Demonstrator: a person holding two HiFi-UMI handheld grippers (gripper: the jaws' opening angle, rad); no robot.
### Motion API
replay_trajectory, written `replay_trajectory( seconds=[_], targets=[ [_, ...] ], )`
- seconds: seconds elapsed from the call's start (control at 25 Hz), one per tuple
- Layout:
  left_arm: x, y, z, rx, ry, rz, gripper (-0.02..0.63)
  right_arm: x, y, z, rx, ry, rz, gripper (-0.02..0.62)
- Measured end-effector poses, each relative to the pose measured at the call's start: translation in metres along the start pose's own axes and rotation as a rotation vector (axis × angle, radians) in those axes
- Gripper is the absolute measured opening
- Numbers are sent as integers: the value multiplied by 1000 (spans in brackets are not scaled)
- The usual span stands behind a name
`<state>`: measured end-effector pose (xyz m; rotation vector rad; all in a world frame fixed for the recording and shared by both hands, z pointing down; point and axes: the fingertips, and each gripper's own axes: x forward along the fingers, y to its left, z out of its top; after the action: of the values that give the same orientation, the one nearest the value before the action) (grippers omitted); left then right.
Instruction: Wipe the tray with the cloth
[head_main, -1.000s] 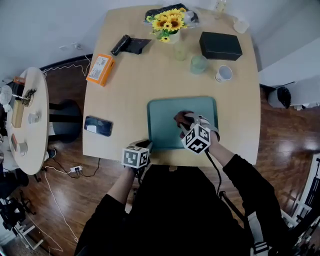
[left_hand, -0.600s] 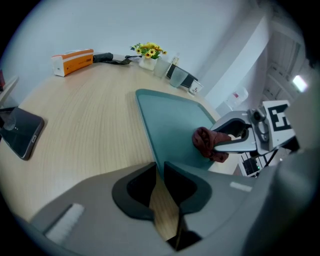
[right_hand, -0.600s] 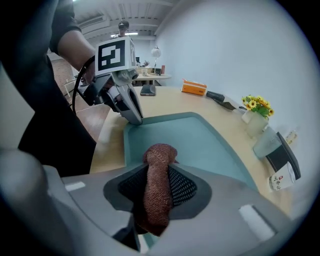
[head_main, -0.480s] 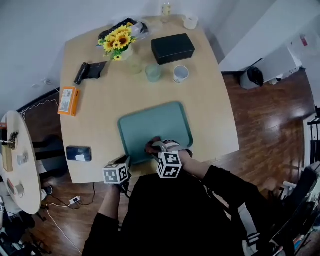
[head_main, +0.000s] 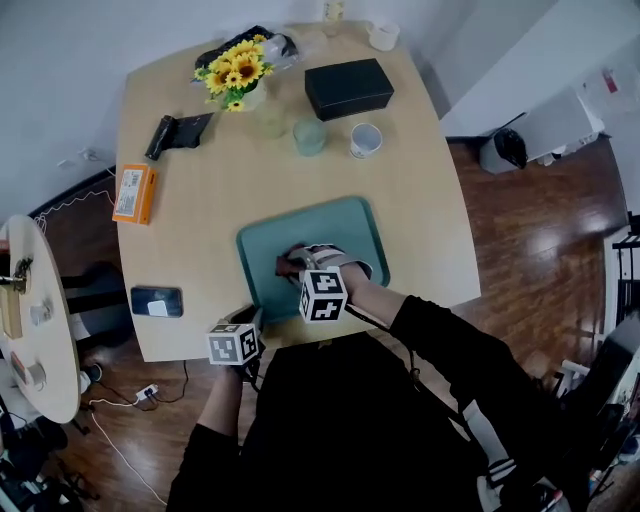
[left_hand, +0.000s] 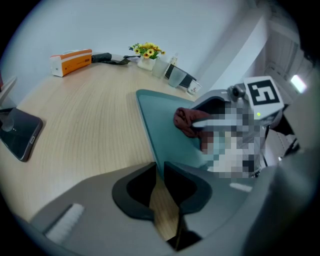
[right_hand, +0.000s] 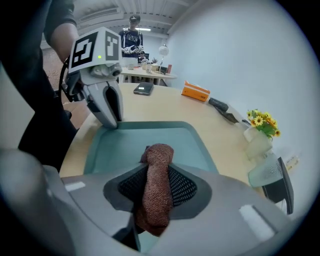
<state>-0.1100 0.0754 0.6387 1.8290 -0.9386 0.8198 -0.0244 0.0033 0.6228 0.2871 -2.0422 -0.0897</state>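
R gripper (right_hand: 155, 192) clamped on the brown cloth (right_hand: 159, 162), w/ it down on the teal tray (right_hand: 125, 147). L gripper (left_hand: 159, 175) nearly shut, pinching the tray's corner rim.

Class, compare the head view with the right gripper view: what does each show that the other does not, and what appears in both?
Head view only: the white mug and the right gripper's marker cube. Right gripper view only: its fingers pinching the cloth, and a person standing far behind. Both: the cloth, tray, orange box, flowers, and left gripper at the tray's corner.
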Motion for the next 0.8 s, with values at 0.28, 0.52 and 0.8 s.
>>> replay_trajectory(
  seconds=[0.28,0.52,0.8],
  targets=[
    [6,-4,2,8,22,-27,34,18,-60,5,-14,21,-36,117],
    [6,-1,2,3,31,-28,34,31,-88,14,-88,47,-61,117],
    [7,-1,3,-8,22,-23,34,31,-88,17,-115,63,-70,117]
  ],
)
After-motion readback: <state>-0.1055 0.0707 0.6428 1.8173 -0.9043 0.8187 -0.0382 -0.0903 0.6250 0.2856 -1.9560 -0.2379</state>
